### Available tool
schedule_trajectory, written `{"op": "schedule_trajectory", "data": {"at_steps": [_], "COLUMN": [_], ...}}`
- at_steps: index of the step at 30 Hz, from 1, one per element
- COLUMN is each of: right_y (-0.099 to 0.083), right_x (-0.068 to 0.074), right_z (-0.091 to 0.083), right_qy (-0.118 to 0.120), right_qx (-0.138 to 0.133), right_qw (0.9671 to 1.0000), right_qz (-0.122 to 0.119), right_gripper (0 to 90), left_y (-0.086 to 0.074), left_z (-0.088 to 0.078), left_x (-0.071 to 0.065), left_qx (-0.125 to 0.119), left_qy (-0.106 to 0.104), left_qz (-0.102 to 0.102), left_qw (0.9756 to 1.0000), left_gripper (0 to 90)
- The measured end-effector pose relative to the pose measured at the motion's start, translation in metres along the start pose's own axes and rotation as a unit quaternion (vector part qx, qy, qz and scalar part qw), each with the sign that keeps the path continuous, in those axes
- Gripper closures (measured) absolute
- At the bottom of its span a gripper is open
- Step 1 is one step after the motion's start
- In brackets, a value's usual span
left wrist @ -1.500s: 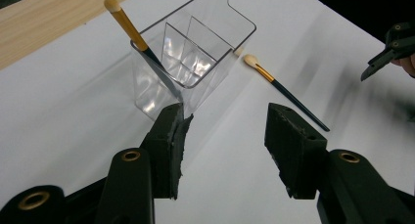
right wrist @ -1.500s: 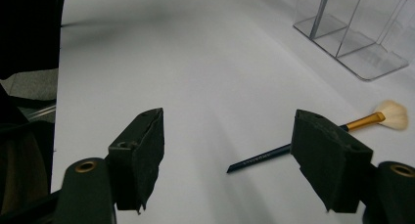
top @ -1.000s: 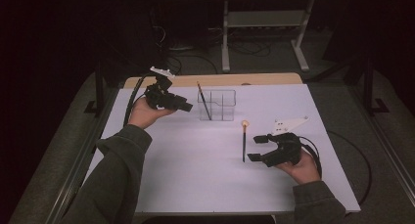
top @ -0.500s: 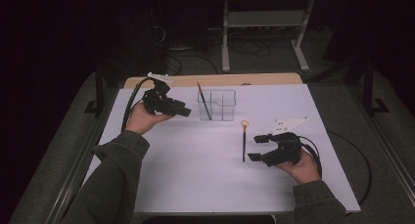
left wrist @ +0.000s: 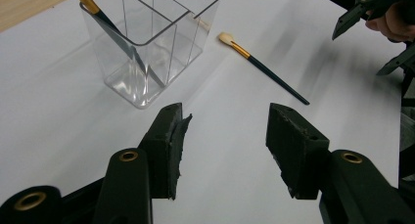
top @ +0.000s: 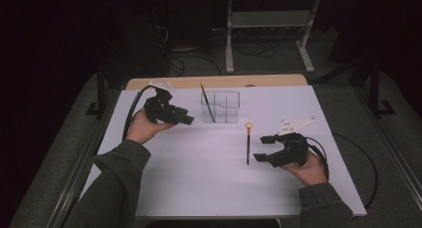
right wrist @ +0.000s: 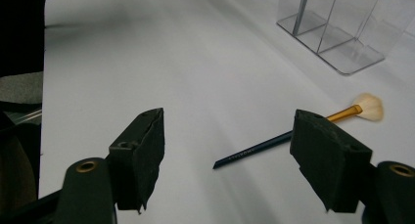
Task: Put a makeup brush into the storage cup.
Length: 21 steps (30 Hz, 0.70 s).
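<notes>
Lying flat: lettered brush [right wrist: 293, 136].

clear glossy plastic organizer [left wrist: 147, 48]; matt white table cover [top: 199, 168]; rough black foam-like pads [left wrist: 293, 145] on tongs.

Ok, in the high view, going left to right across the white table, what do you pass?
Left tongs → clear divided organizer with a brush standing in it → loose brush lying flat → right tongs.
</notes>
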State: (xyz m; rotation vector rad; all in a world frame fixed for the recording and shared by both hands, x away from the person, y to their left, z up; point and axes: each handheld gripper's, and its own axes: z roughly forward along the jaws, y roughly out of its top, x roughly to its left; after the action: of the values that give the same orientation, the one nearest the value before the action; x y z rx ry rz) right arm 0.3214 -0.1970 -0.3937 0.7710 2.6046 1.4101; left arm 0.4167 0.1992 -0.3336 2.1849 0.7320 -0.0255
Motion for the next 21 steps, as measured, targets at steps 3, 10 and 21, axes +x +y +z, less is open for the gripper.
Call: {"op": "schedule_trajectory", "data": {"at_steps": [3,10,21], "right_y": [0.000,0.001,0.004], "right_x": [0.000,0.000,-0.008], "right_z": [-0.001,0.002,0.009], "right_qy": [-0.002,-0.015,-0.034], "right_qx": [-0.001,0.007,0.035], "right_qw": [1.0000,0.9998,0.9978], "right_qz": [0.001,0.012,0.044], "right_gripper": [27.8,28.4,28.0], "left_y": [-0.002,-0.009,-0.026], "left_z": [0.000,-0.005,-0.012], "left_x": [-0.002,-0.009,-0.021], "left_qx": [0.001,-0.002,-0.008], "left_qy": [0.001,0.002,0.003], "left_qz": [0.004,0.007,0.014], "left_qw": [1.0000,1.0000,0.9999], "left_gripper": [47.6,47.1,44.8]}}
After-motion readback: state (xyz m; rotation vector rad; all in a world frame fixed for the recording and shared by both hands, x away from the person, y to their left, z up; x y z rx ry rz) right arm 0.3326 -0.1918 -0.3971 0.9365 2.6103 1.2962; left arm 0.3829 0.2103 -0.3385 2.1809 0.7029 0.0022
